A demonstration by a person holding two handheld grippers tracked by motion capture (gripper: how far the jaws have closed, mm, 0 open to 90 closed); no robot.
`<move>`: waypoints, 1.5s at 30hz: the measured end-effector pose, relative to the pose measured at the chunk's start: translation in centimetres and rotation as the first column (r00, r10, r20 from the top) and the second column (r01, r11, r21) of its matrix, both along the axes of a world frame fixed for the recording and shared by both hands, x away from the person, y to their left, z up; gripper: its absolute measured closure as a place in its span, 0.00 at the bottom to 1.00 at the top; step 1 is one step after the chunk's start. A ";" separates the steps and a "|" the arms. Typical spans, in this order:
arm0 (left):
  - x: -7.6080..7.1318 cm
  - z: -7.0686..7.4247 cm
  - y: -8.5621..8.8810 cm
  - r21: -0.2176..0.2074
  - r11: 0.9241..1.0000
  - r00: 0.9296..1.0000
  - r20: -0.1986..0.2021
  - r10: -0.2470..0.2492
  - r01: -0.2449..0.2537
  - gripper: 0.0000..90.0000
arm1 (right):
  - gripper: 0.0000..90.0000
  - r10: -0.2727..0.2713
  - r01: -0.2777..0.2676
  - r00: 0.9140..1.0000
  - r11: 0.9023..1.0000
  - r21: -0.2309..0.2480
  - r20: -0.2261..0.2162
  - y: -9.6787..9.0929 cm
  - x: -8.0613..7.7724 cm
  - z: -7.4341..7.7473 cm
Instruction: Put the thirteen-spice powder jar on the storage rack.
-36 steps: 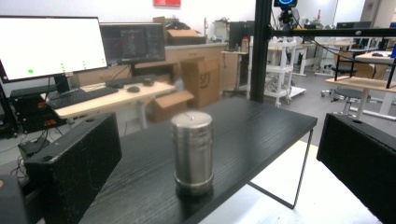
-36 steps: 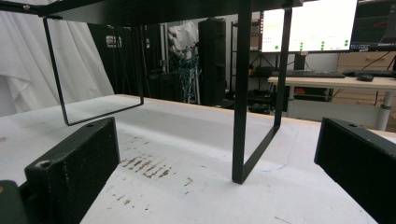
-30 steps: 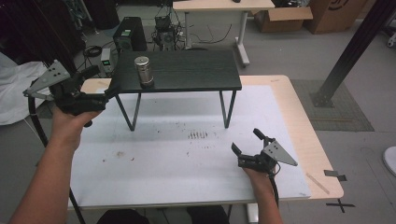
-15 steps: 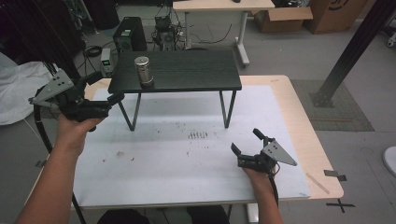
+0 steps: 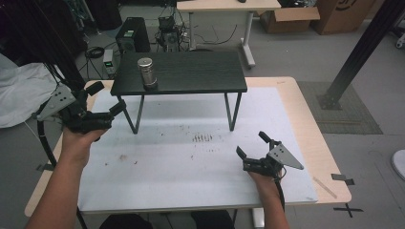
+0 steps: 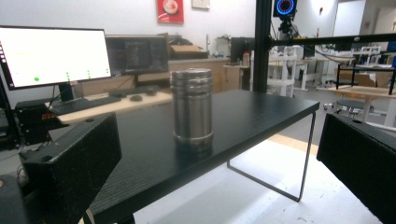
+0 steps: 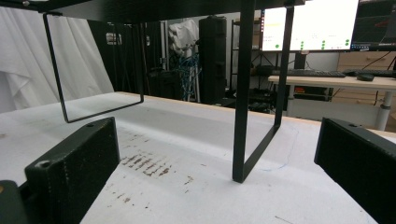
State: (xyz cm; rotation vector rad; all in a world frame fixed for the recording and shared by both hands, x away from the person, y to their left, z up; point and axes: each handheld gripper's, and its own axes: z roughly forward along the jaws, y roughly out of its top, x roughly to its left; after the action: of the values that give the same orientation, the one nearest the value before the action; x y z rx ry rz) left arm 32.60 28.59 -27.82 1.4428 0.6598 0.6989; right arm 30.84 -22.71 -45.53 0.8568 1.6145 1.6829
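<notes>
A steel cylindrical canister (image 5: 145, 71) stands upright on the left part of a low black table (image 5: 191, 71) with thin metal legs. My left gripper (image 5: 107, 97) is held off that table's left end, open, nothing between its jaws. In the left gripper view the canister (image 6: 192, 109) is straight ahead on the black tabletop (image 6: 261, 112), well beyond the left gripper (image 6: 215, 154) and its wide-apart jaws. My right gripper (image 5: 251, 144) rests open on the white mat, in front of and to the right of the table. The right gripper (image 7: 215, 158) looks under the table at a leg (image 7: 243, 93).
A white mat (image 5: 191, 162) covers the wooden worktable (image 5: 305, 119) and has dark smudges (image 5: 203, 138) near its middle. Past the far edge lie a computer tower (image 5: 131, 33), cables and another desk (image 5: 224, 5). A white cloth (image 5: 21, 93) lies off the left side.
My left gripper has come down and toward the person a little, staying open at the black table's left end. The right gripper and the canister have not moved.
</notes>
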 end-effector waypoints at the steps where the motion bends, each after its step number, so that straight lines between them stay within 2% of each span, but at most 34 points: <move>1: 0.0 -0.2 0.0 -0.003 1.000 1.000 0.001 0.000 0.000 0.00 | 0.00 0.000 0.000 1.000 1.000 -0.002 0.002 0.0 0.0 0.0; 16: -0.6 -3.2 0.6 -0.014 1.000 1.000 -0.010 0.024 -0.024 0.00 | 0.00 0.000 0.000 1.000 1.000 -0.001 0.003 0.0 0.0 0.0; 23: -0.8 -4.1 0.9 -0.020 0.999 1.000 -0.015 0.027 -0.027 0.00 | 0.00 0.001 -0.001 1.000 1.000 -0.001 0.004 0.0 0.0 0.0; 26: -0.9 -4.6 1.1 -0.024 0.999 1.000 0.002 0.022 -0.022 0.00 | 0.00 0.001 -0.001 1.000 1.000 -0.001 0.004 0.0 0.0 0.0; 33: -0.9 -6.2 1.6 -0.013 0.999 0.999 -0.017 0.037 -0.038 0.00 | 0.00 0.001 -0.001 1.000 1.000 -0.001 0.005 0.0 0.0 0.0; 37: -0.9 -7.1 1.8 -0.024 0.999 0.999 -0.025 0.044 -0.045 0.00 | 0.00 0.001 -0.001 1.000 1.000 -0.002 0.005 0.0 0.0 0.0; 45: -1.0 -8.4 1.6 -0.014 0.999 0.999 -0.030 0.041 -0.041 0.01 | 0.00 0.002 -0.002 1.000 1.000 -0.001 0.003 0.0 0.0 0.0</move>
State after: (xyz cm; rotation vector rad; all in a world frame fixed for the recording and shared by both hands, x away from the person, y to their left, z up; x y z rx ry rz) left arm 31.59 30.19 -36.24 1.4326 0.7182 0.7042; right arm 30.82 -22.72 -45.54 0.8519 1.6148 1.6839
